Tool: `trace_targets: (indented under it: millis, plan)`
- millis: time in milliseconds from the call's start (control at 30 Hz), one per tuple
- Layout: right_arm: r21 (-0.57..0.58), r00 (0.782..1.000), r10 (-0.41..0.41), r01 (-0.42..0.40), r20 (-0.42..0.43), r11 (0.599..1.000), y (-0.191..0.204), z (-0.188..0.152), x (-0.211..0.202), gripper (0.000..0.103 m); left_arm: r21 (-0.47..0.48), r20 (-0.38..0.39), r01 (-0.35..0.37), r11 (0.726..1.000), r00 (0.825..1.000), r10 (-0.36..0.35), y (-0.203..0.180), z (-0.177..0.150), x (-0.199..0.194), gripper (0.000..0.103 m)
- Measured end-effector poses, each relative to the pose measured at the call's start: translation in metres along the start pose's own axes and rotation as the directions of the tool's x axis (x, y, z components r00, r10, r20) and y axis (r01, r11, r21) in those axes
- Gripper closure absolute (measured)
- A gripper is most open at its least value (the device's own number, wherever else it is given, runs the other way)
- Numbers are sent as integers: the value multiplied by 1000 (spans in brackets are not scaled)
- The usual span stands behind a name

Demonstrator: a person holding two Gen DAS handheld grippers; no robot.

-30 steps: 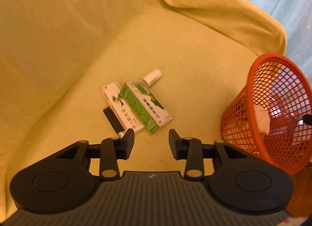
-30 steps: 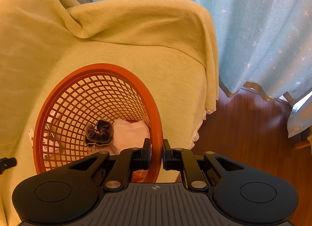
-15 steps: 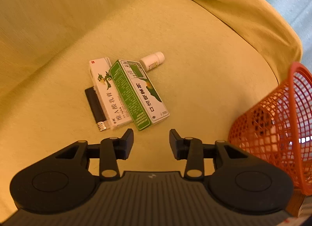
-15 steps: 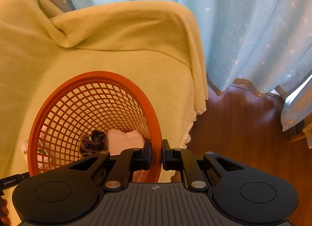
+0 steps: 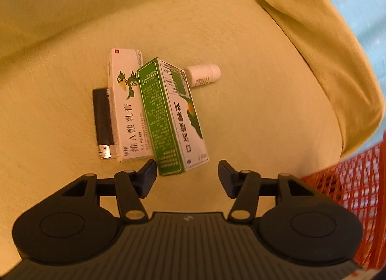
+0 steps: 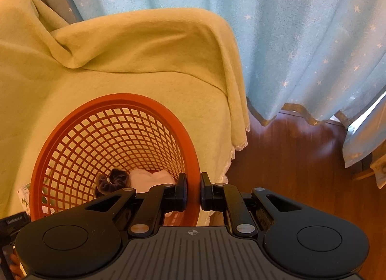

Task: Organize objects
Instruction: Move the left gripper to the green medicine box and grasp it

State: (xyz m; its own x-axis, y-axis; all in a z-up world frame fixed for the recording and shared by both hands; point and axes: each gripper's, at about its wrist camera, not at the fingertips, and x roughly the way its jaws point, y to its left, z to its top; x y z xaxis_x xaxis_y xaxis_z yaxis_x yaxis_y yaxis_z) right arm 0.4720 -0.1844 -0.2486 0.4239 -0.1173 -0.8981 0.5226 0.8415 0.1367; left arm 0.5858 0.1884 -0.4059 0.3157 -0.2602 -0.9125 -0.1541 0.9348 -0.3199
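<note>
**Left jaws spread over the boxes, right jaws clamped on the basket rim**

In the left wrist view, the left gripper (image 5: pixel 187 171) is nearest, its jaws released and wide apart, holding nothing. The near end of the green box (image 5: pixel 168 115) lies just in front of the left fingertip (image 5: pixel 149 171); I cannot tell if they touch. This green box lies on its side on the yellow cover (image 5: pixel 253 123) of a sofa seat, and it leans partly over the white box (image 5: pixel 126 108) to its left. Just beside the white box, on its left, lies a black lighter (image 5: pixel 102 120) with its metal end toward the camera. Behind the green box, a small white bottle (image 5: pixel 203 74) lies on its side, near the far end of that box. At the right edge of this view a part of the orange basket (image 5: pixel 357 176) shows.

In the right wrist view, the right gripper (image 6: pixel 193 190) is clenched on the rim of the orange basket (image 6: pixel 115 101), one jaw inside and one outside. The basket stands on the yellow cover (image 6: pixel 144 62). In its bottom lie a dark scrunchie (image 6: pixel 113 179) and a white cloth (image 6: pixel 149 177), touching each other. Farther away hangs a light blue curtain (image 6: pixel 289 38) with small stars, and under it is the wooden floor (image 6: pixel 301 159).
</note>
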Motion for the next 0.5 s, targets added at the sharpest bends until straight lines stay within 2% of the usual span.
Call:
trace_targets:
  millis: [100,133,200,333,400,433,500]
  plan:
    - [2,1000,1,-1,-3,1000,-2,0,1,96,-64,-9,-3,998,1000,2,4,5,9,58]
    - [3,1000,2,-2,-4,1000,-2,0,1,96,-75,-10,-12,997,1000,11,5,7,10,69]
    - [3,1000,3,-3,-7,1000,-3,0,2,96,-66,-1,-14,998,1000,14,5,9,8,70]
    - [8,1000,6,-6,-11,1000,-5,3,3,95,50,14,-67,997,998,66,-5,7,-2,75]
    - [9,1000,8,-7,-12,1000,-6,3,4,95,139,21,-104,985,995,102,-9,2,-9,78]
    - [9,1000,8,-8,-13,1000,-6,4,4,95,205,33,-133,970,991,129,-13,-1,-13,78]
    - [9,1000,10,-10,-14,1000,-7,4,4,95,335,52,-195,922,981,189,-22,-12,-20,78]
